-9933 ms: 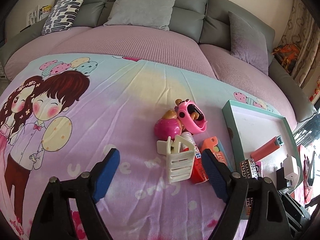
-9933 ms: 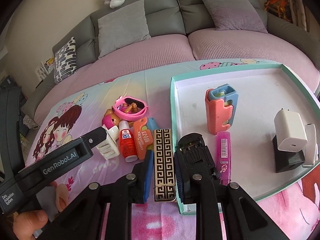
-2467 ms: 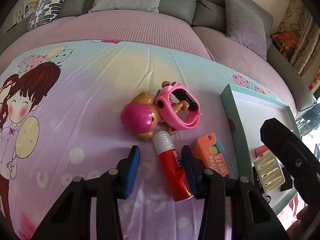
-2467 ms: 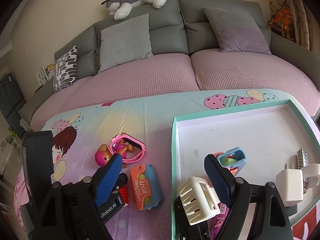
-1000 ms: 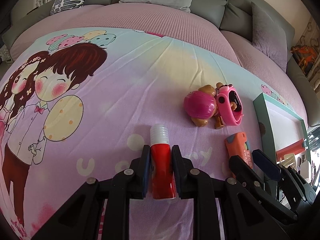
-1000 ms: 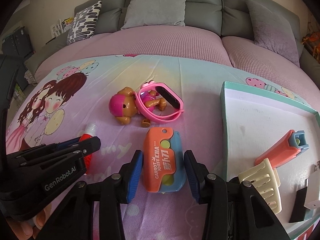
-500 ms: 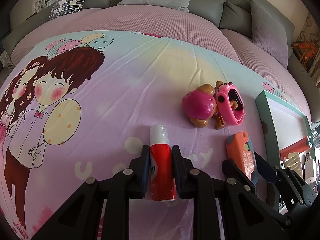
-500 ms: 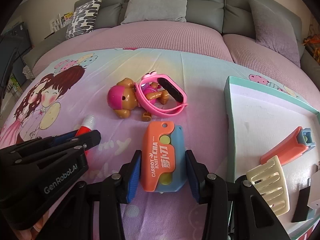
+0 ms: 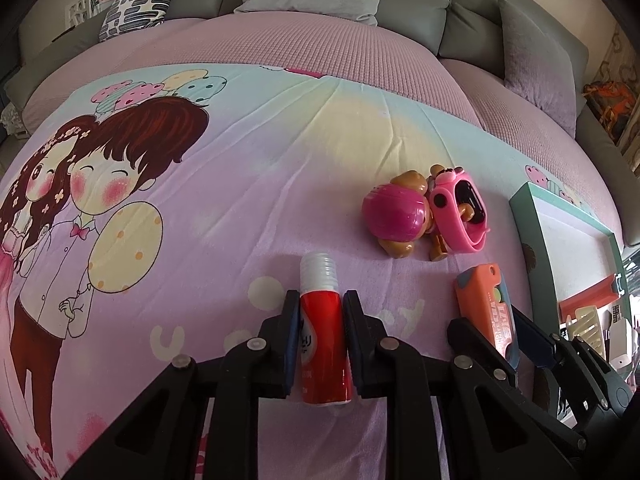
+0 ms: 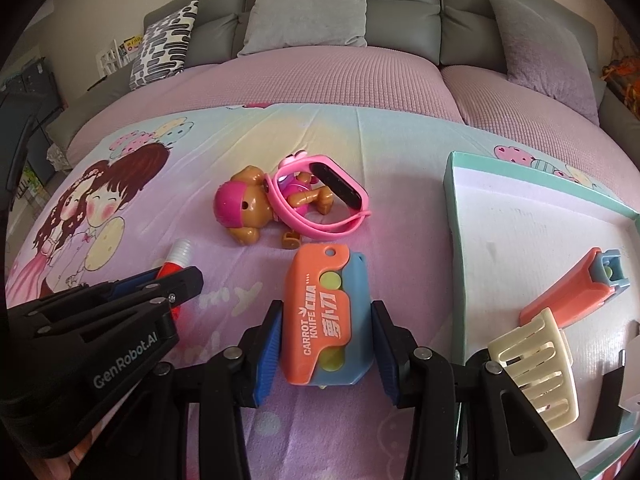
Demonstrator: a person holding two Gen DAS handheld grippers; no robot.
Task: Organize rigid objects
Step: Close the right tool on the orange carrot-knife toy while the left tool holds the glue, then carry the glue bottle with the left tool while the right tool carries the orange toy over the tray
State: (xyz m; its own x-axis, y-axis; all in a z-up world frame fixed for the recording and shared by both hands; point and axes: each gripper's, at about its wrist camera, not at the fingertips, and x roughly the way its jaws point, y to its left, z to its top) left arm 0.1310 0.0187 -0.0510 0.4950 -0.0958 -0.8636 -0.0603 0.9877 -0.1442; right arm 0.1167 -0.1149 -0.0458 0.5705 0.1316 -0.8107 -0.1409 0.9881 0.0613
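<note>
Left hand-held gripper (image 9: 321, 322): clamped narrow on the red glue bottle (image 9: 323, 334), both blue pads against its sides; lower centre of the left wrist frame.
Red glue bottle: lies on the cartoon bedsheet (image 9: 240, 184), ribbed white cap pointing toward the top of the frame.
Right hand-held gripper (image 10: 326, 350): closed partway around the orange-and-blue toy knife (image 10: 324, 314), pads at its two long edges; lower centre of the right wrist frame.
Toy knife: flat on the sheet, printed face up, just left of the tray's near corner.
Tray (image 10: 454, 208): teal-rimmed, white floor, right side of the right wrist frame; holds a second orange toy knife (image 10: 568, 294), a cream hair claw (image 10: 536, 368) touching it, and a black block (image 10: 606, 404) at the lower right edge.
Toy dog (image 10: 244, 208): brown with pink helmet, on its side above the toy knife, centre frame.
Pink watch (image 10: 320, 200): its strap looped around the dog's body, touching it.
In the way: the dog and watch lie just beyond the toy knife's far end; the left hand-held gripper's black frame fills the lower left of the right wrist frame, hiding most of the glue bottle there.
Background: grey sofa with cushions (image 10: 308, 8) across the top, a black-and-white patterned pillow (image 10: 164, 44) at upper left.
</note>
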